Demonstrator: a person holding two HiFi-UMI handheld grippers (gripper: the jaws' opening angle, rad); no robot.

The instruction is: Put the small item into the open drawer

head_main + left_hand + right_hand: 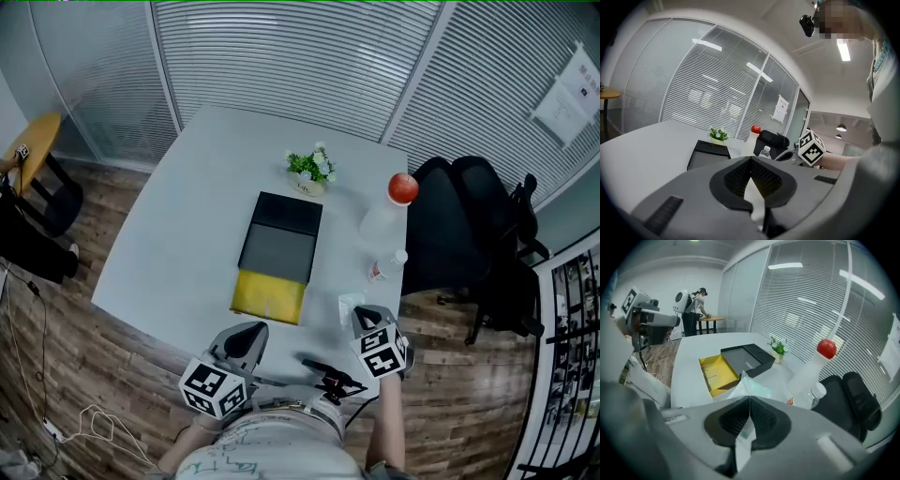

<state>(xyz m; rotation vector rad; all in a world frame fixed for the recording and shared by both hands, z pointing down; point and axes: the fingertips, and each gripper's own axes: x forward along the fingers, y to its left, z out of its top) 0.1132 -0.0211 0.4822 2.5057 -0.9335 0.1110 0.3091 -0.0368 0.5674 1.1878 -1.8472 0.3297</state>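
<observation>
Just ahead-left of right gripper (749,399), open yellow drawer (715,375), bare table (689,369) around, jaws clamped on clear packet (749,387), left gripper (751,161) jaws together.

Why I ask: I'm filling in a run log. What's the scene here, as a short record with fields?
drawer: open, yellow, pulled out of box
packet: not in drawer, right of it, near the table's front edge
right gripper: jaws shut on packet
left gripper: jaws shut, empty
also on table: plant, red-capped bottle, small bottle
</observation>
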